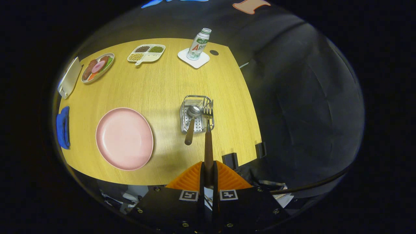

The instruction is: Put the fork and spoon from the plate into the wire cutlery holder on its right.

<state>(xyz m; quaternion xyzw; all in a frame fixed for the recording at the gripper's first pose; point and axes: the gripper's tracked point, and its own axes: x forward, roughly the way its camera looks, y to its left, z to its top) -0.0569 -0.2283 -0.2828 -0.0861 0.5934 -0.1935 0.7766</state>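
Both fingers of the gripper (208, 177) squeeze the fork (208, 136) handle. Fork points straight ahead, prongs over the wire holder (196, 113), beside the spoon (191, 125) already inside. Plate (124, 138) sits left.

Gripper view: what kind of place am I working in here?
Most likely a staged dining table in a dark cloth-walled booth: a wooden table with a pink plate, trays of food and a bottle on a coaster. The claw is shut on the fork at the wire cutlery holder.

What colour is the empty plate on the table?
The plate is pale pink, seen best in the gripper view.
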